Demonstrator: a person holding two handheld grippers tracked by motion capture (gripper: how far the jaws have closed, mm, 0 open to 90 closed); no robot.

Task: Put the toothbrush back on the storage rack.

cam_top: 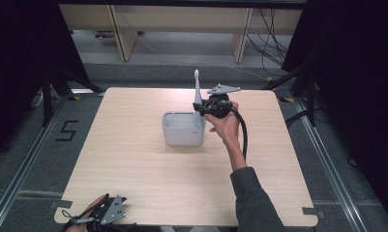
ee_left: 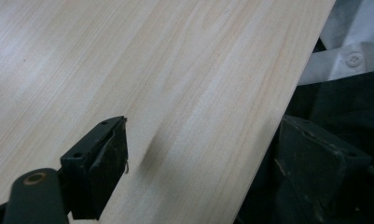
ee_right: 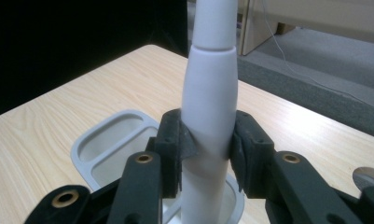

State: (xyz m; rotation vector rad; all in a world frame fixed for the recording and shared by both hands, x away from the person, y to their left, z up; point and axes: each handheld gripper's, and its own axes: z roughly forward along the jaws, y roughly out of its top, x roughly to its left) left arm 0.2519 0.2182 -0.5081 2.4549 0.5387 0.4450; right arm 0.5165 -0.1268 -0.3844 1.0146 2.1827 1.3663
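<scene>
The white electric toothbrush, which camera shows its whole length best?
The high view: the white electric toothbrush stands upright, head to handle, over the grey holder. The right gripper view shows its clamped handle close up.

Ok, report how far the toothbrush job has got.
Done: the right gripper is clamped on the white toothbrush, held upright. In hand: its lower end sits in the round slot of the grey holder. Left: letting go and pulling clear. The left gripper idles open at the table edge.
</scene>
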